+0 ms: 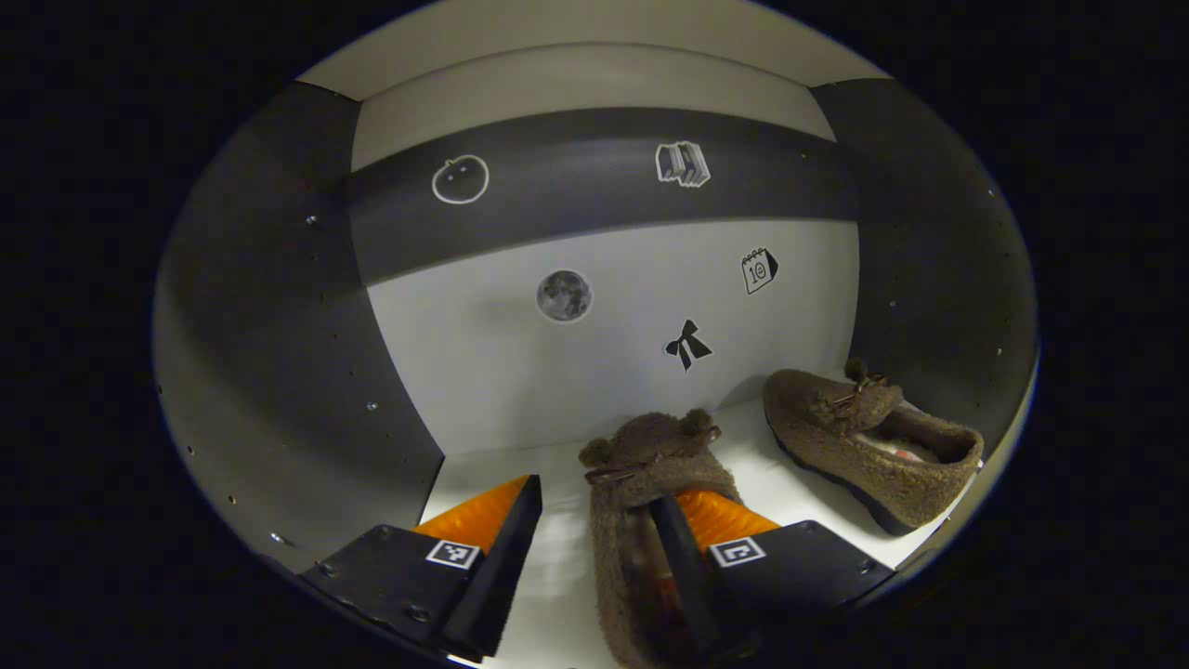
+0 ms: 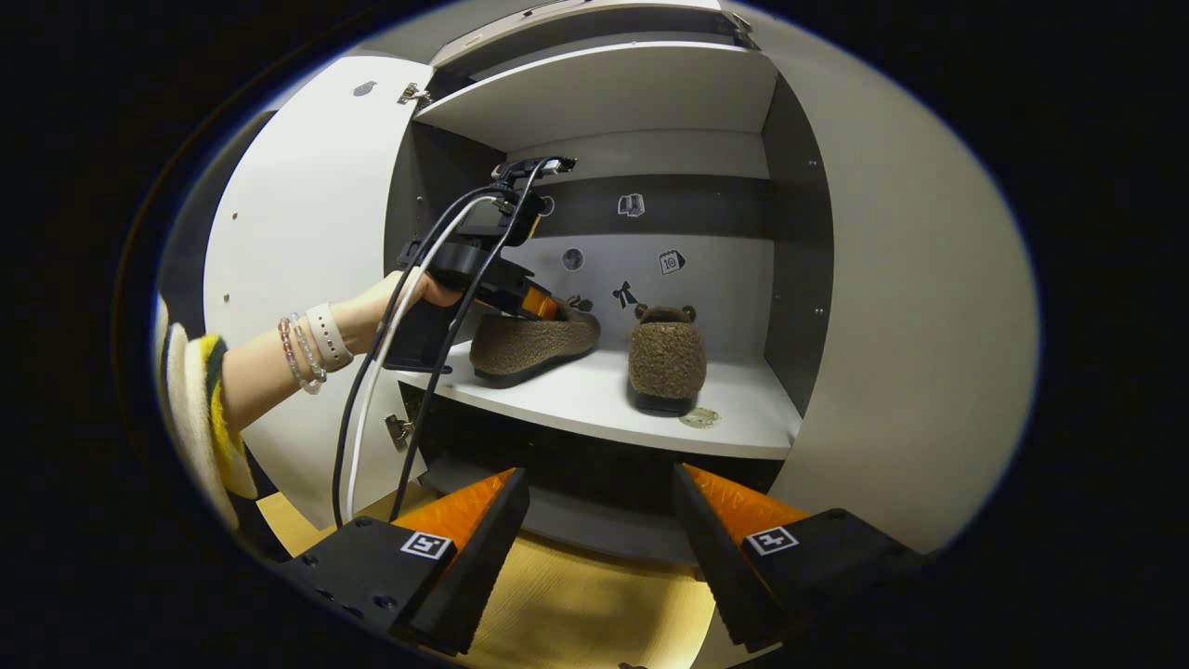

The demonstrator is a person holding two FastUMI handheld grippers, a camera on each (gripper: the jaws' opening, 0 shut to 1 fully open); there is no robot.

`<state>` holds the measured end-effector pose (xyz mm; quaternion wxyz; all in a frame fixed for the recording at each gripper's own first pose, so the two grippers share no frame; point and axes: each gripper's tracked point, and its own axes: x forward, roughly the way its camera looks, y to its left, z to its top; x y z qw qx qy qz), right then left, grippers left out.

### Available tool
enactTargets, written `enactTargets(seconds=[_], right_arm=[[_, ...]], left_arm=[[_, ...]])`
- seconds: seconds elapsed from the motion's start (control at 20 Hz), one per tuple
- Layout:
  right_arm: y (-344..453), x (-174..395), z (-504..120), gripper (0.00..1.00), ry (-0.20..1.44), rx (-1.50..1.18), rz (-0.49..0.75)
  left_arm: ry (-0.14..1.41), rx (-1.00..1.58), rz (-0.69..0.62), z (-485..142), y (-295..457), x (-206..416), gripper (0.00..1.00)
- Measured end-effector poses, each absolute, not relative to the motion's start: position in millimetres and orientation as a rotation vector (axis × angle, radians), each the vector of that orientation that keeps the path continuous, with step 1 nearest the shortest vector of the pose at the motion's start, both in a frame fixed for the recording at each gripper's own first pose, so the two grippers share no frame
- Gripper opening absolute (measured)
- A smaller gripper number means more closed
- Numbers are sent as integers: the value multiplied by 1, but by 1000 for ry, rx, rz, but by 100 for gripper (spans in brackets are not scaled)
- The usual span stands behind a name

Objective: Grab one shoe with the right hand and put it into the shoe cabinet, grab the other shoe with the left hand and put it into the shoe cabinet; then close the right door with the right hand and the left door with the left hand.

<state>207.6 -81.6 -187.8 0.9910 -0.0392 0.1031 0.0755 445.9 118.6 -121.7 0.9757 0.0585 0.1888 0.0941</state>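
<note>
Right now your left claw (image 1: pixel 594 520) is reaching inside the grey-walled shoe cabinet (image 1: pixel 279 325), its fingers spread wide apart over the white shelf (image 1: pixel 548 576). One brown fuzzy slipper-style shoe with a small bow on its toe (image 1: pixel 641 492) lies just in front of you on that shelf, toe toward the back wall; your claw's right-hand finger sits over its opening, while the other finger stands clear of it over bare shelf, so nothing is being pinched. The second brown fuzzy shoe of the pair (image 1: pixel 868 441) lies near the shelf's right edge, beside the right side wall and apart from the first. Small stickers (image 1: pixel 687 346) dot the pale back wall. From the right gripper view, your right claw (image 2: pixel 599 534) hangs outside the cabinet, below the shelf's front edge and over a yellowish wooden floor (image 2: pixel 576 604), its fingers also spread and holding nothing. There you can see your left hand (image 2: pixel 390 302), with bracelets and a pale band at the wrist, gripping the left device at the shelf's left end, over the near shoe (image 2: pixel 534 344); the other shoe (image 2: pixel 664 362) stands heel-out toward the shelf's middle-right. Both white cabinet doors, left (image 2: pixel 297 232) and right (image 2: pixel 910 325), stand open.
</note>
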Motion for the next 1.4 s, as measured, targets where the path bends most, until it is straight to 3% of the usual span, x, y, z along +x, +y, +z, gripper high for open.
enactTargets(seconds=[0.1, 0.15, 0.4, 0.5, 0.55, 0.6, 0.75, 1.0, 1.15, 1.2, 1.35, 1.4], right_arm=[[-79, 205, -185, 99, 197, -88, 155], [-77, 203, -183, 98, 194, -93, 156], [-60, 176, -166, 99, 160, -126, 150], [-51, 157, -146, 99, 118, -127, 143], [-47, 148, -138, 99, 98, -123, 136], [-45, 136, -130, 99, 83, -121, 127], [-41, 101, -109, 98, 46, -116, 91], [-47, 30, -60, 99, -31, -61, 37], [-82, -7, -37, 94, -69, -46, -59], [-100, -16, -31, 100, -76, -39, -102], [-168, -32, -25, 94, -77, -67, -240], [-189, -33, -25, 98, -71, -75, -268]], left_arm=[[350, 133, 196, -114, 122, 430, 95], [314, 131, 184, -101, 114, 419, 97], [134, 74, 84, -30, 74, 359, 96], [53, 50, 35, -2, 54, 318, 100], [0, 40, 13, 14, 43, 296, 96], [-52, 23, -15, 30, 32, 273, 100], [-150, -31, -88, 58, 9, 199, 98], [-179, -26, -121, 71, -7, 106, 98], [-153, -90, -198, 69, -22, 62, 98], [-144, -104, -232, 68, -28, 48, 98], [-138, -82, -257, 69, -29, 18, 98], [-137, -64, -248, 68, -27, 8, 98]])
